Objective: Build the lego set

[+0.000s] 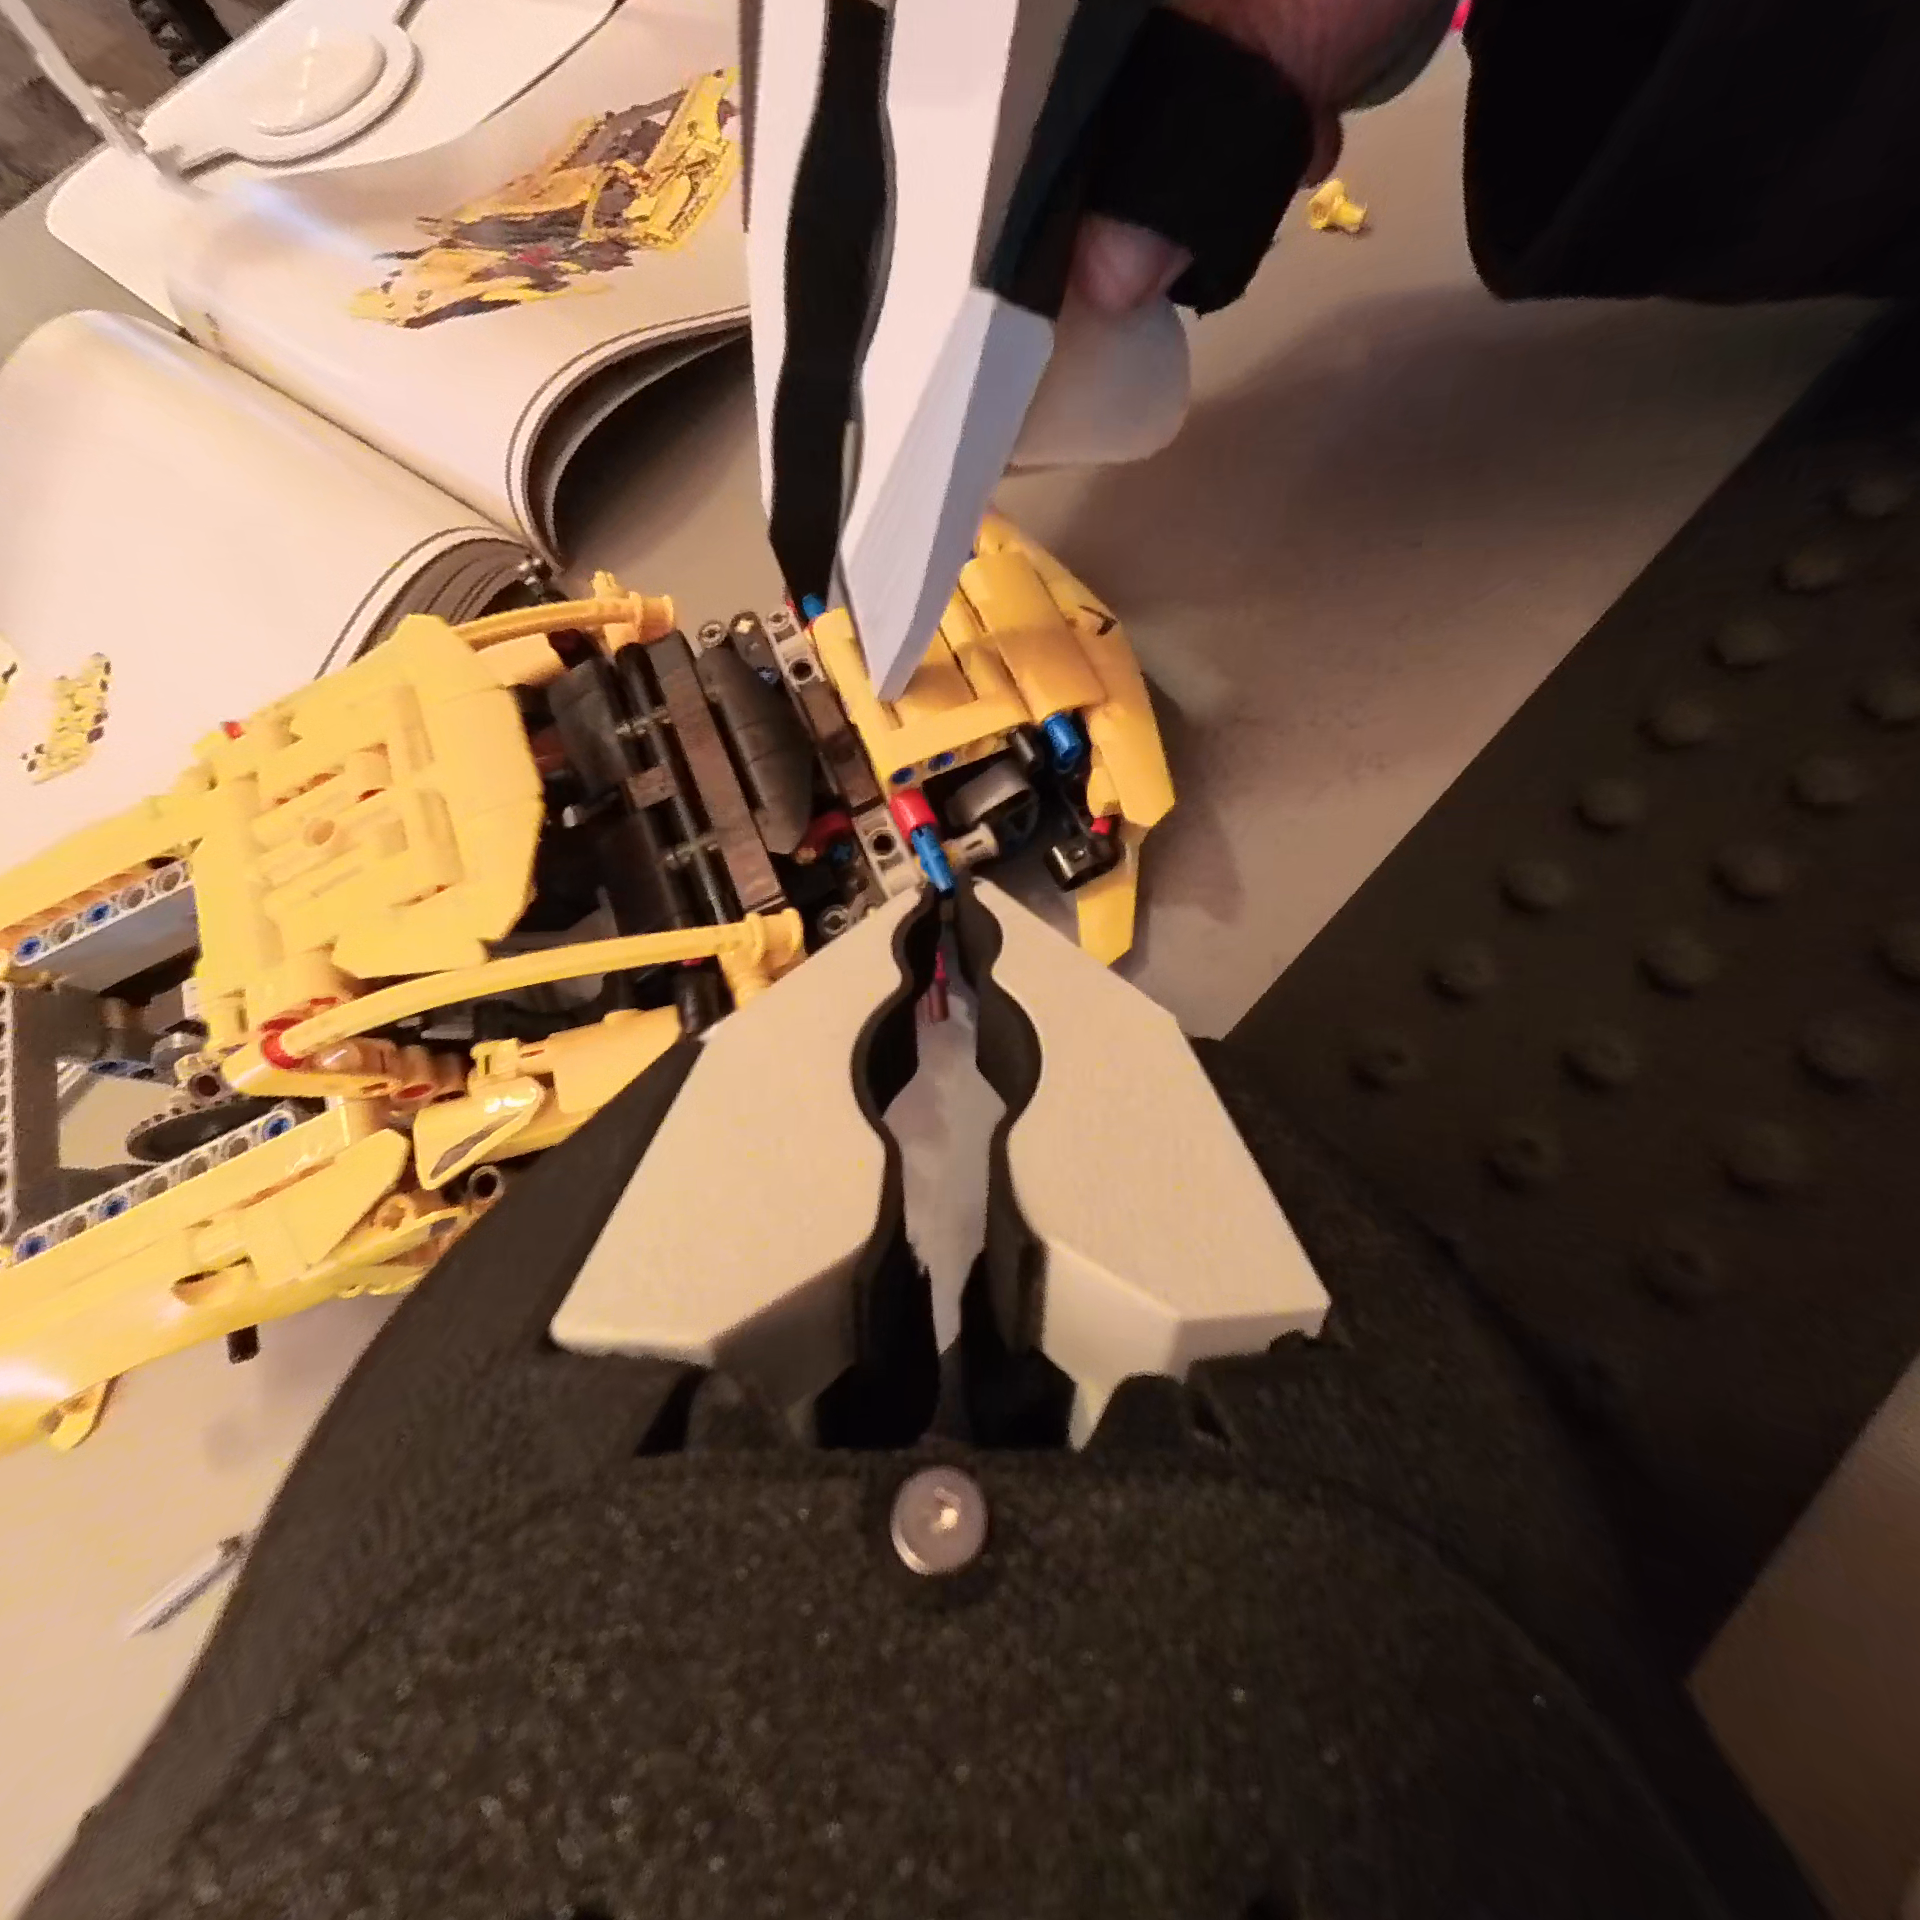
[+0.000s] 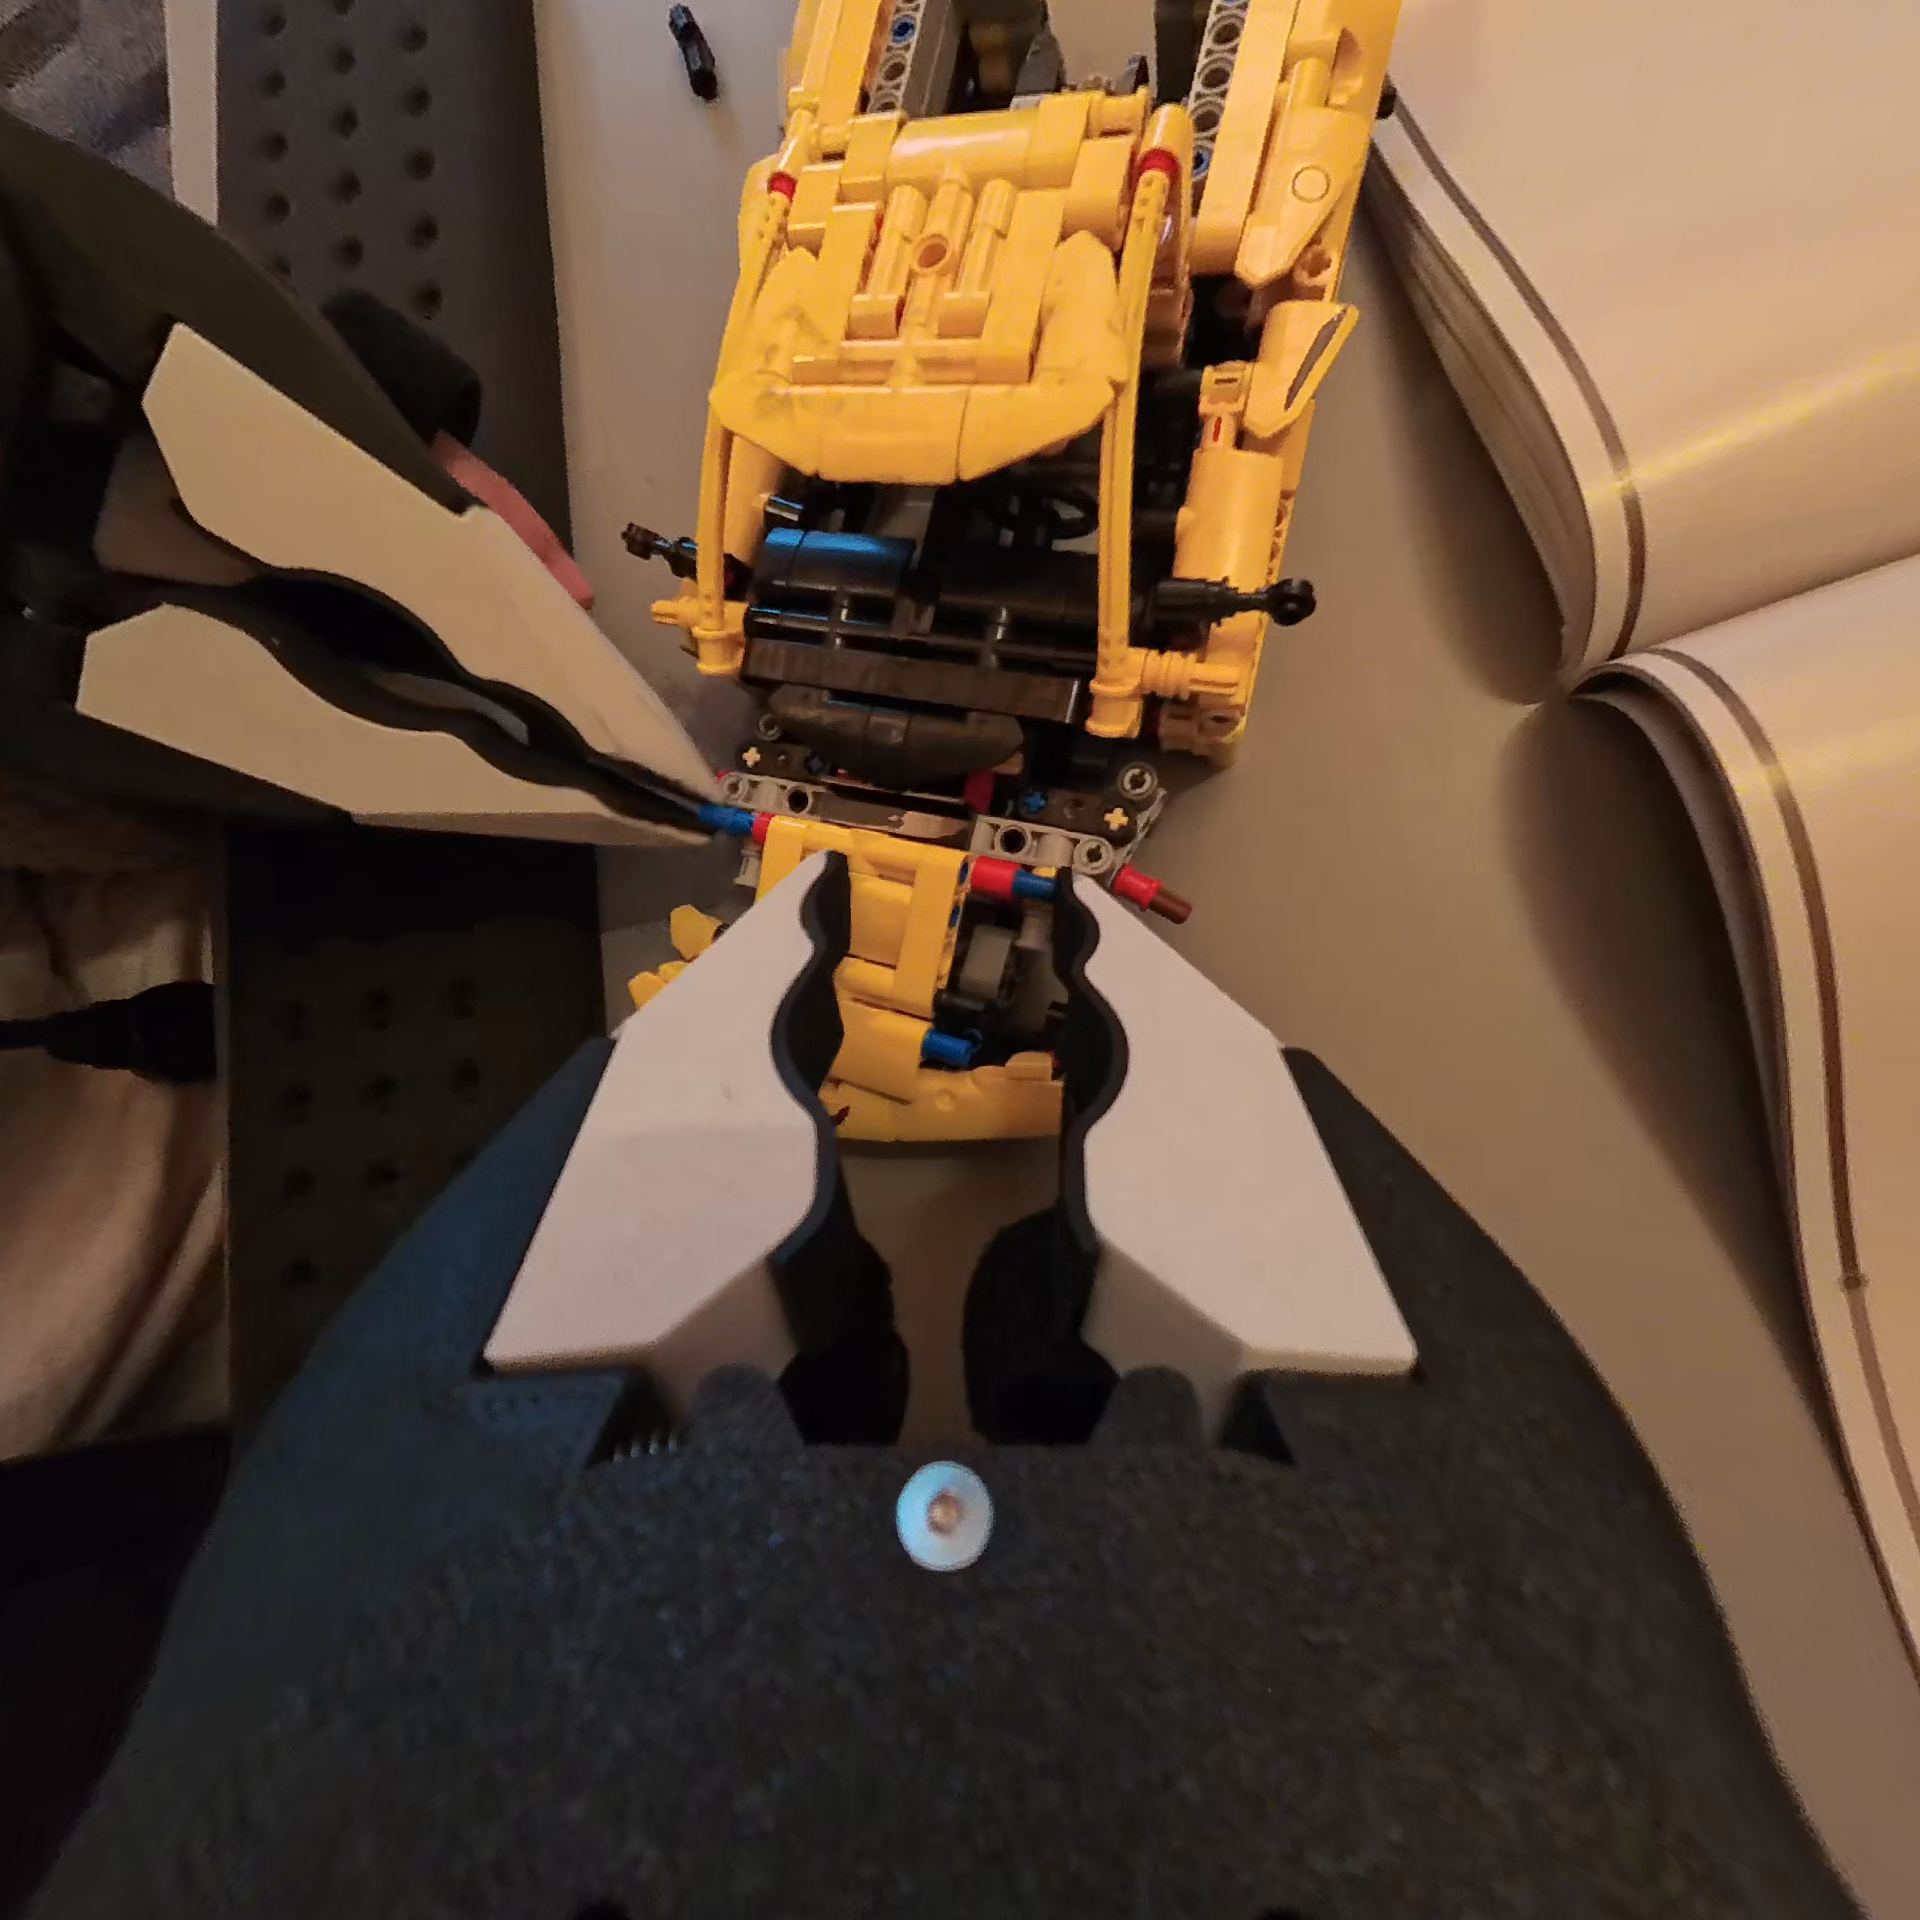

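A yellow Technic car (image 1: 374, 831) lies on the beige table, also in the right wrist view (image 2: 935, 343). My left gripper (image 1: 945, 902) is shut on a blue pin (image 1: 935, 862) at the side of the car's frame; it enters the right wrist view from the left (image 2: 717, 821), closed on that pin (image 2: 730, 821). My right gripper (image 2: 951, 873) straddles the car's yellow front section (image 2: 894, 935), its pads against both sides. It comes down from above in the left wrist view (image 1: 847, 644).
An open instruction booklet (image 1: 416, 208) lies beside the car, also in the right wrist view (image 2: 1714, 468). A dark grey studded baseplate (image 1: 1662, 935) borders the table. A small yellow piece (image 1: 1335, 208) and a black pin (image 2: 694, 52) lie loose. A gloved hand (image 1: 1174, 197) holds the right gripper. The gap from one gripper's tips to the other's is roughly 6 centimetres. Between my right fingertips and the small yellow piece (image 1: 1335, 208) there is roughly 20 centimetres.
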